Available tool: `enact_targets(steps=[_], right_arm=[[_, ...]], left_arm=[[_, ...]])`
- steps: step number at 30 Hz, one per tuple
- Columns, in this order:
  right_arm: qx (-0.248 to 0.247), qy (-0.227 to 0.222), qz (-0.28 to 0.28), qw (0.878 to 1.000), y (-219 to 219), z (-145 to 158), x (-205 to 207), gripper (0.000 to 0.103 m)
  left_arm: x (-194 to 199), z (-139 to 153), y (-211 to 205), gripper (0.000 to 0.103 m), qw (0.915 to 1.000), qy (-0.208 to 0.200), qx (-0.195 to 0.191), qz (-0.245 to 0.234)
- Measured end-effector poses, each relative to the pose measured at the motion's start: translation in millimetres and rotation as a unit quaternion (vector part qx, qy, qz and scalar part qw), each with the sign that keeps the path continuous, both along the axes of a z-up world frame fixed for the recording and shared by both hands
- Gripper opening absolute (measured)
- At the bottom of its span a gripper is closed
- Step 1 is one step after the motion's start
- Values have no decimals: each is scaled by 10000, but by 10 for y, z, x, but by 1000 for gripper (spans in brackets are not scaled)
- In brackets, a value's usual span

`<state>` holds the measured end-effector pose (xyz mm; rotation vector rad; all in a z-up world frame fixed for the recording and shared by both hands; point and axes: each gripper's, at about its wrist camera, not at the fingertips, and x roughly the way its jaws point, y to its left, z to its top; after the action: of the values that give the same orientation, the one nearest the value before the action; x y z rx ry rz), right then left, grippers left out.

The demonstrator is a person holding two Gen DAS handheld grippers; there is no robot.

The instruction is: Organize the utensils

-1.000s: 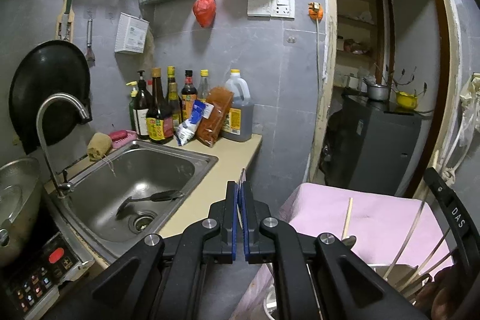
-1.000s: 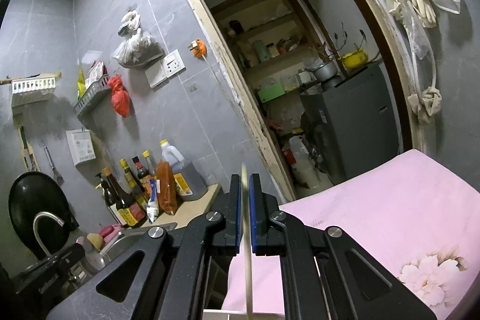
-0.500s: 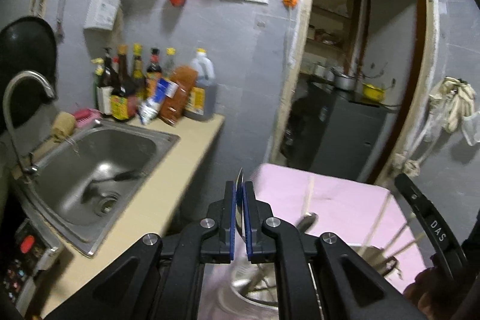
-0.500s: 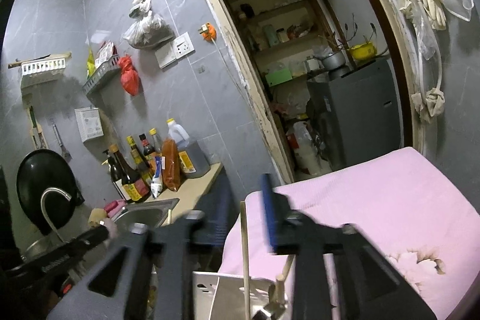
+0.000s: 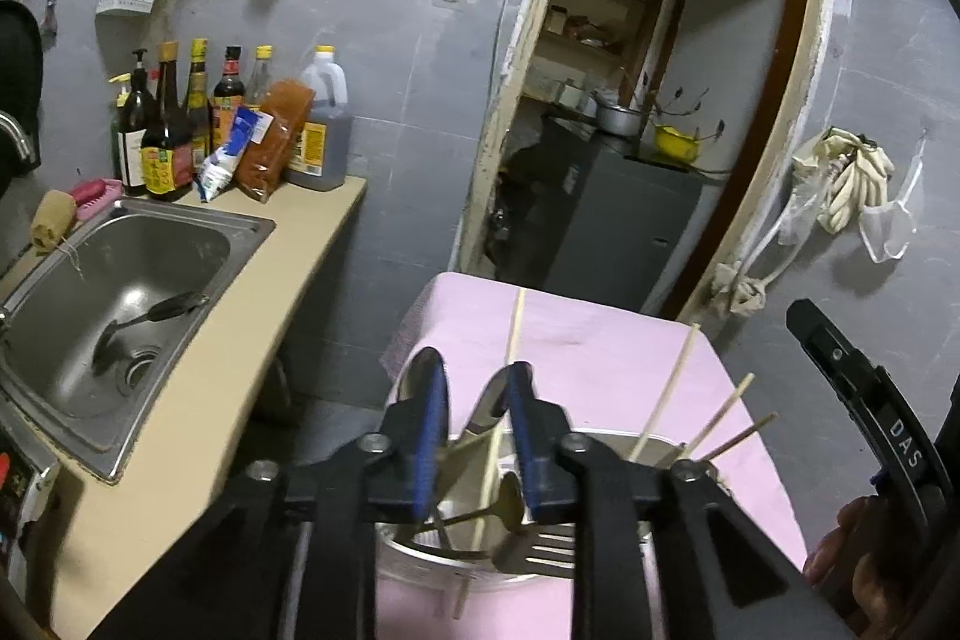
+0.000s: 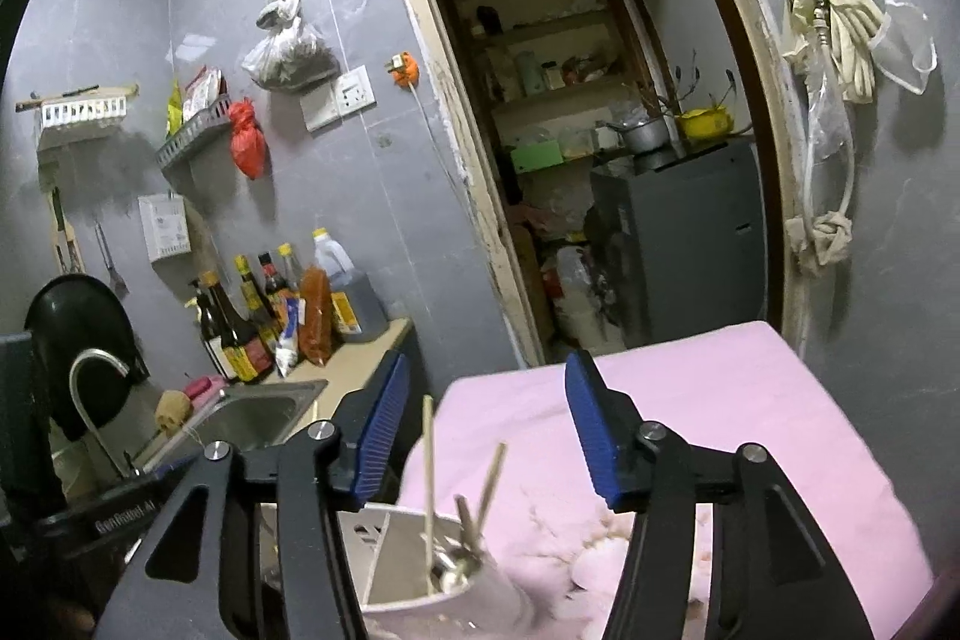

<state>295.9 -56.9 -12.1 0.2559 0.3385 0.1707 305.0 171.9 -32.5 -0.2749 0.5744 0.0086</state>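
Left wrist: left gripper [image 5: 477,415] jaws have just been opening, blue pads parted by a narrow gap, not pressing anything. A pale chopstick [image 5: 509,370] and a metal utensil handle [image 5: 489,403] show in the gap between the fingers. They stand in a round metal pot [image 5: 420,559] directly under and beyond the fingertips, on the pink cloth [image 5: 600,346]. Also in the pot: a slotted spatula head [image 5: 543,550] below the right finger and three more chopsticks [image 5: 666,388] leaning out right of it. Well left of the fingers: sink [image 5: 114,280] with a dark ladle in it, and sauce bottles [image 5: 180,124] on the counter. Far right edge: part of the other gripper's black body, a hand under it.

Right wrist: right gripper [image 6: 486,436] jaws have just been opening, pads wide apart, nothing between them at pad level. Below the gap, nearer the left finger: a white utensil holder [image 6: 420,568] on the pink cloth [image 6: 720,400], holding one upright chopstick [image 6: 428,472], a second tilted stick and a spoon bowl [image 6: 450,571]. None touches the pads. Left of the left finger: faucet [image 6: 96,388] and the bottles.
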Motion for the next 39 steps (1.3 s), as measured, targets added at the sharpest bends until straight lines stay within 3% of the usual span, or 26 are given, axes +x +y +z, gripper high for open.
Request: enact_targets(steps=[3,8,15,19,24,28,39], right_arm=[[-97,87,-74,9999,-75,36,-93,54],[-199,180,-126,9996,-204,94,-261,64],[-309,260,-198,9990,-433,159,-510,77],[-402,249,-231,9986,-584,204,-705,85],[-470,206,-237,9984,-760,275,-962,94],[-532,196,-198,9982,-886,322,-1203,95],[-630,219,-43,9978,-1240,365,-1981,101]], left_arm=[[-76,53,-31,45,9999,-143,-54,14],[-199,174,-119,54,9993,-366,2,-47],[-408,324,-346,77,9975,-625,165,-282],[-560,356,-485,81,9967,-668,250,-387],[-835,406,-646,98,9959,-781,125,-449],[-1109,432,-751,101,9951,-925,54,-352],[-1889,401,-1081,102,9950,-899,429,-58]])
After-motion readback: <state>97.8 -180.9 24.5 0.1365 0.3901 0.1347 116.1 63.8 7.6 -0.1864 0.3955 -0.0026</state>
